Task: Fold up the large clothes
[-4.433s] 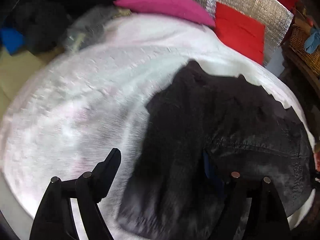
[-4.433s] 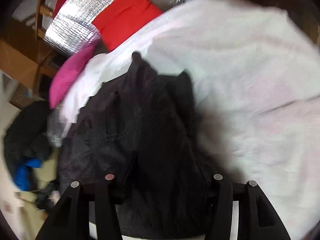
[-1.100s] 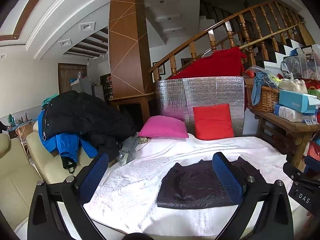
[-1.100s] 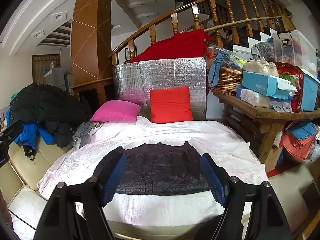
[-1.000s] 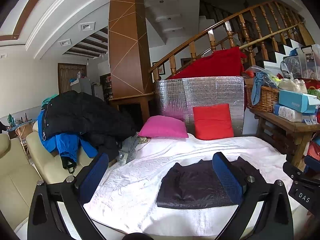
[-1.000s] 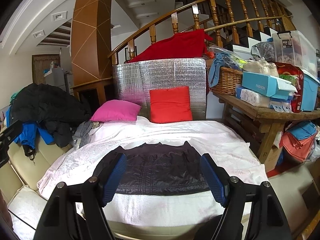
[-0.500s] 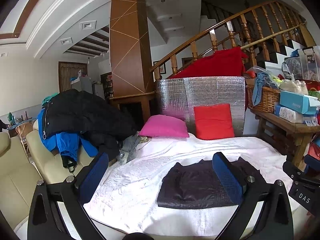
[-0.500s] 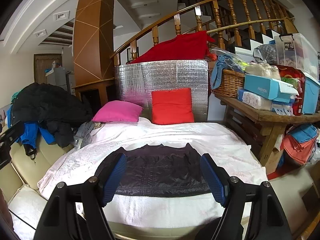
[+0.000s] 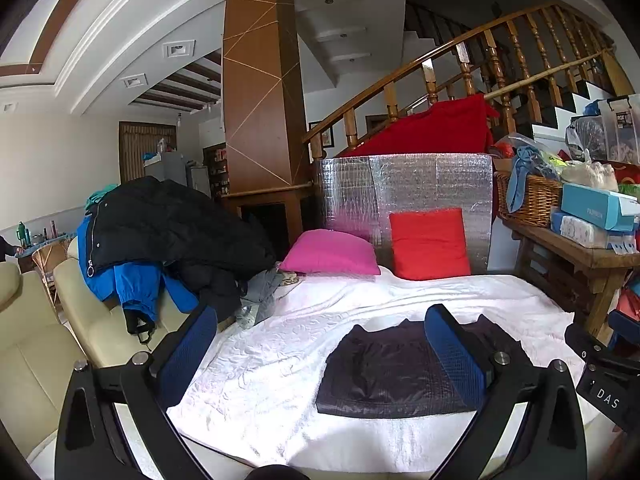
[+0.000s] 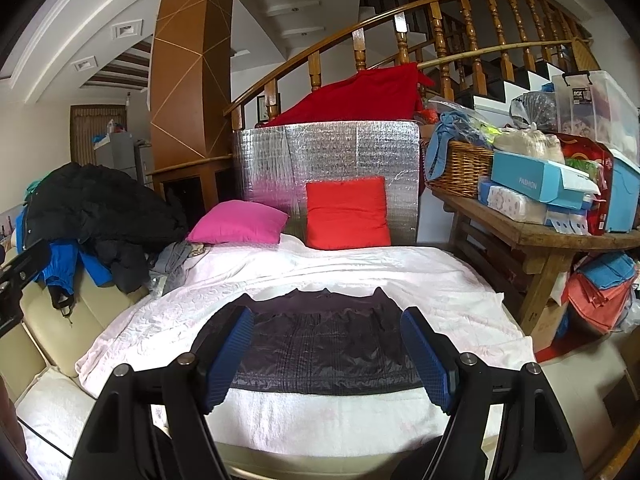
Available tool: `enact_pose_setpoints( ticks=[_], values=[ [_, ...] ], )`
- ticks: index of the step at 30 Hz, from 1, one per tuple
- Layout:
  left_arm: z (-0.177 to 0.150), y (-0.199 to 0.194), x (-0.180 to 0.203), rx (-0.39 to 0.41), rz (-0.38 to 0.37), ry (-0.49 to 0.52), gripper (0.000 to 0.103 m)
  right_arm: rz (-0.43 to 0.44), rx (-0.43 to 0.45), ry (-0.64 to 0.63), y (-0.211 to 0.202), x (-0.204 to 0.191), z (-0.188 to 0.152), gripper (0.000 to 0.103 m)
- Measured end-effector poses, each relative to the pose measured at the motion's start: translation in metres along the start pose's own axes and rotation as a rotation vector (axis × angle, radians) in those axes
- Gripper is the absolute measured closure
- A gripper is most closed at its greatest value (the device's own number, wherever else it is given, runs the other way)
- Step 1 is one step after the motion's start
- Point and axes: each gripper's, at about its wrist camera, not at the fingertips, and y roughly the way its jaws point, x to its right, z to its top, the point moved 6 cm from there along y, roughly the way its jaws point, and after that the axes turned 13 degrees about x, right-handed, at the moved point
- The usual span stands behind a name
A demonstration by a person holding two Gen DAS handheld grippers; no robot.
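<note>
The dark jacket lay folded on the bed, probably light, soft and slippery; best taken at an edge. Both the left gripper and the right gripper stood open and empty.

Looking into lived-in home, living room by the look. Wooden staircase with turned balusters climbs behind; wood-clad pillar to ceiling. Cream sofa heaped with coats. White quilt spread on bed-like surface, pink cushion and red cushion at back. Side table crammed with wicker basket, tissue boxes.
</note>
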Motion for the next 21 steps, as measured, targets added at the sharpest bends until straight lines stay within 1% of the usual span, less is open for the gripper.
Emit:
enact_pose_setpoints(
  ticks=[21],
  values=[
    [0.0002, 0.0009, -0.0008, -0.004, 0.004, 0.0, 0.0, -0.003, -0.001, 0.003, 0.0015, 0.002, -0.0011, 0.023]
  ],
)
